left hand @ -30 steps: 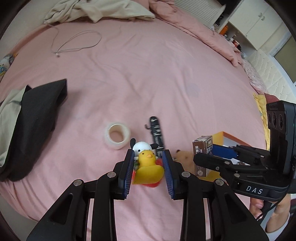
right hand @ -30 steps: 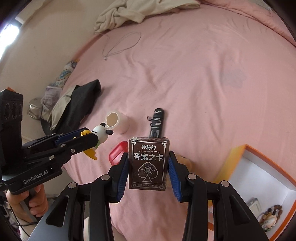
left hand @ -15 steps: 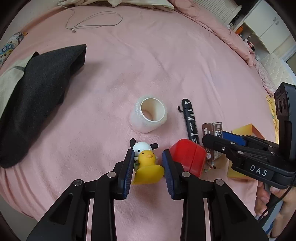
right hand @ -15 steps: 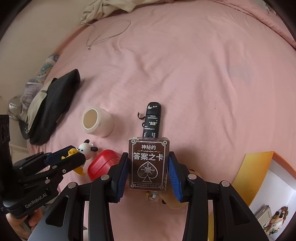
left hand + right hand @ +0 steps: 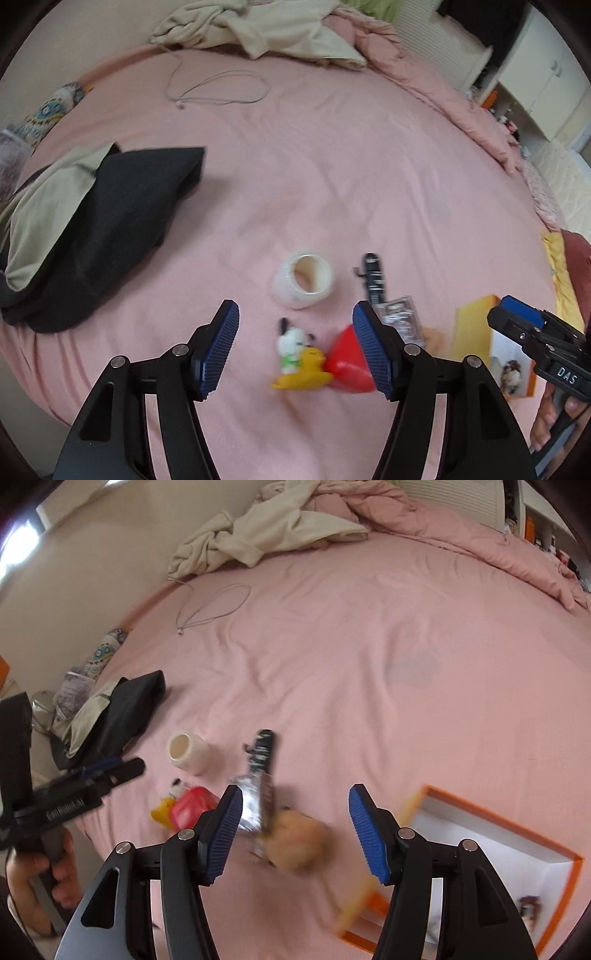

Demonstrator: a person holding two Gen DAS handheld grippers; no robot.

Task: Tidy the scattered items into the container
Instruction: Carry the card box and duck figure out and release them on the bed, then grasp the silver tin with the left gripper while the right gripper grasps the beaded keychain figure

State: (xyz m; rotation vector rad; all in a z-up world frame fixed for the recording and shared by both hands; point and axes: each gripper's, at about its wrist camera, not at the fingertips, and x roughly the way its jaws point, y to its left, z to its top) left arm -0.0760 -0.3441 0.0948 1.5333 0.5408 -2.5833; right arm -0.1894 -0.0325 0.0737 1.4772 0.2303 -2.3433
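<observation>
**A:** My left gripper (image 5: 295,345) has just been opening; its jaws stand spread, and the duck toy (image 5: 298,360) lies loose on the bed (image 5: 332,166) between them, low in the frame's middle, touching neither pad. The right gripper (image 5: 295,825) has just been opening too, jaws apart, with the card box (image 5: 256,805) blurred at its left pad, apparently free.

**B:** How would you take them?

**A:** The toy looks light, hollow and smooth, so I judge it could squirt out; I'd pinch across the yellow body, not the small white head. The card box looks stiff and flat-sided: grip its two broad faces. The red case (image 5: 349,363) just right of the toy seems hard and glossy. The tape roll (image 5: 303,279) above it should be light; take it across the ring.

**B:** And the container?

**A:** The orange box (image 5: 495,853) sits lower right in the right view, already holding some small items.
</observation>
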